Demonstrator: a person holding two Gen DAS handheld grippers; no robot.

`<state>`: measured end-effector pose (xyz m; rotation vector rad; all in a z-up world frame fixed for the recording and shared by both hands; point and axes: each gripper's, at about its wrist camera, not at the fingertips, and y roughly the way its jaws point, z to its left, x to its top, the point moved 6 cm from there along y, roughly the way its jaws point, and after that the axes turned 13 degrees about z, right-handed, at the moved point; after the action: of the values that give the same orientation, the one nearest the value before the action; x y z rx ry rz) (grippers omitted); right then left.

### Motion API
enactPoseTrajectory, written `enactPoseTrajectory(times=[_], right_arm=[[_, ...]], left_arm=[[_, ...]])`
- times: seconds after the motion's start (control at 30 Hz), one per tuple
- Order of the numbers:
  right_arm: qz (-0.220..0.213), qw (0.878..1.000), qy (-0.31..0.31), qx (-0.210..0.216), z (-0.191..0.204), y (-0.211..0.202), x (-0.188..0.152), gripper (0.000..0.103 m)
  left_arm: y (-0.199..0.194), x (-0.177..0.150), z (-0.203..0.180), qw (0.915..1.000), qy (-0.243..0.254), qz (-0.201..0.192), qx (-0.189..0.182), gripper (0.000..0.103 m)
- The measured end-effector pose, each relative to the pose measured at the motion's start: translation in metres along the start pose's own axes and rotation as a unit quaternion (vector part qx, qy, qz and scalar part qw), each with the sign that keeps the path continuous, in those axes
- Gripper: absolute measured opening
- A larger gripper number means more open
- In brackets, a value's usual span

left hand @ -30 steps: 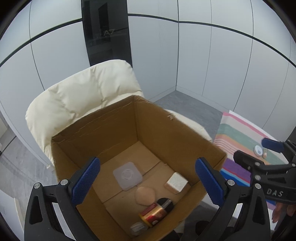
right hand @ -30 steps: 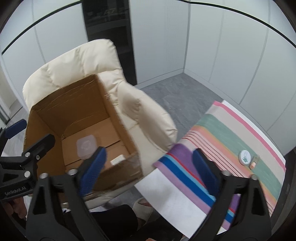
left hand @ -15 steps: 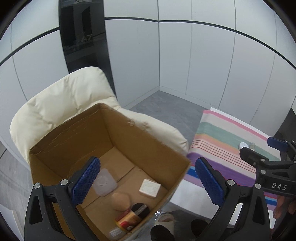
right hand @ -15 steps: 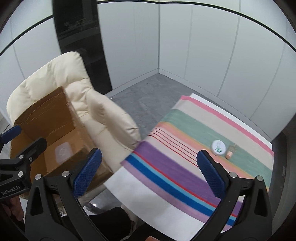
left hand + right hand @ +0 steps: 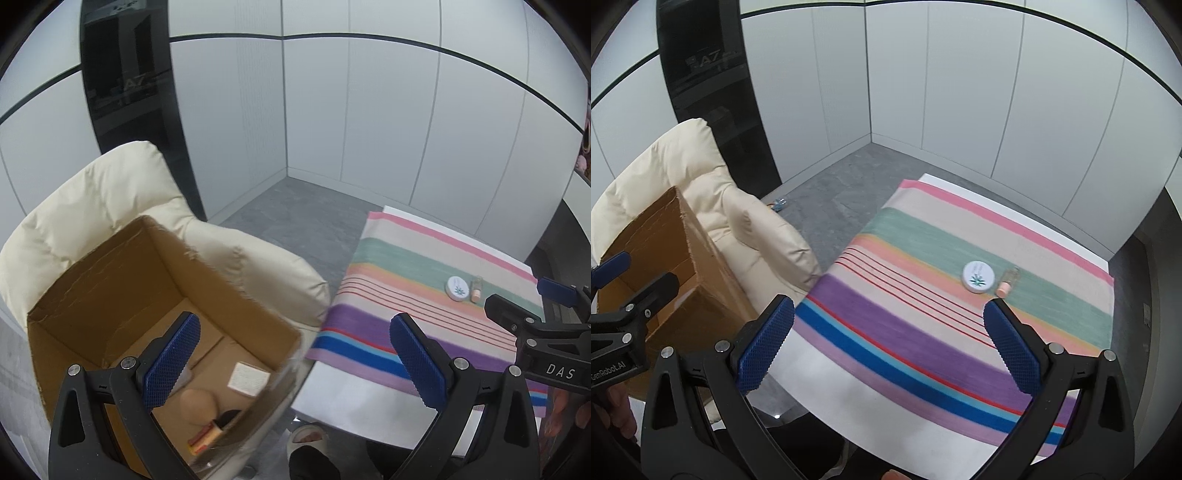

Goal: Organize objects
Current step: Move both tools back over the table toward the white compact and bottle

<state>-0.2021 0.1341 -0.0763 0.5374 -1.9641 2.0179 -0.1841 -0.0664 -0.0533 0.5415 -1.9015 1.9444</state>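
Note:
A round white tin (image 5: 977, 277) with a green leaf mark lies on the striped cloth (image 5: 923, 325), with a small clear vial (image 5: 1007, 280) with a peach cap just right of it. Both also show in the left wrist view: the tin (image 5: 457, 288) and the vial (image 5: 477, 288). An open cardboard box (image 5: 110, 288) rests on a cream armchair (image 5: 92, 206); inside lie a white square pad (image 5: 248, 379), a tan round piece (image 5: 197, 400) and a red-yellow tube (image 5: 207, 435). My left gripper (image 5: 293, 363) is open above the box's right edge. My right gripper (image 5: 886, 347) is open above the cloth, short of the tin.
The cloth covers a white table (image 5: 871, 406) right of the armchair (image 5: 713, 206). Grey floor (image 5: 834, 206) and white wall panels lie behind, with a dark panel (image 5: 713, 92) at the left. A person's foot in a slipper (image 5: 308, 435) shows below the table edge.
Both grippers swung right, away from the box toward the striped cloth. The tin and vial now sit closer to the middle of both views. Both stayed open and empty.

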Motion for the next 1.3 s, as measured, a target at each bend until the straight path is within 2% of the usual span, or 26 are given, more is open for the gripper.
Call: enactPoseTrajectory(times=[0.57,0.93,1.3], right_arm=[[0.003,0.998,0.049,-0.028,-0.075,-0.005,-0.019,0.103],[0.004,0.995,0.086,-0.048,-0.127,-0.010,-0.037,0.103],[0.011,0.993,0.095,-0.068,-0.166,-0.003,-0.047,0.103]], left_arm=[[0.008,0.008,-0.078,0.9980,0.053,0.006,-0.033,0.103],[0.010,0.007,-0.129,0.9948,0.083,0.010,-0.059,0.103],[0.029,0.010,-0.173,0.9893,0.120,0.016,-0.082,0.102]])
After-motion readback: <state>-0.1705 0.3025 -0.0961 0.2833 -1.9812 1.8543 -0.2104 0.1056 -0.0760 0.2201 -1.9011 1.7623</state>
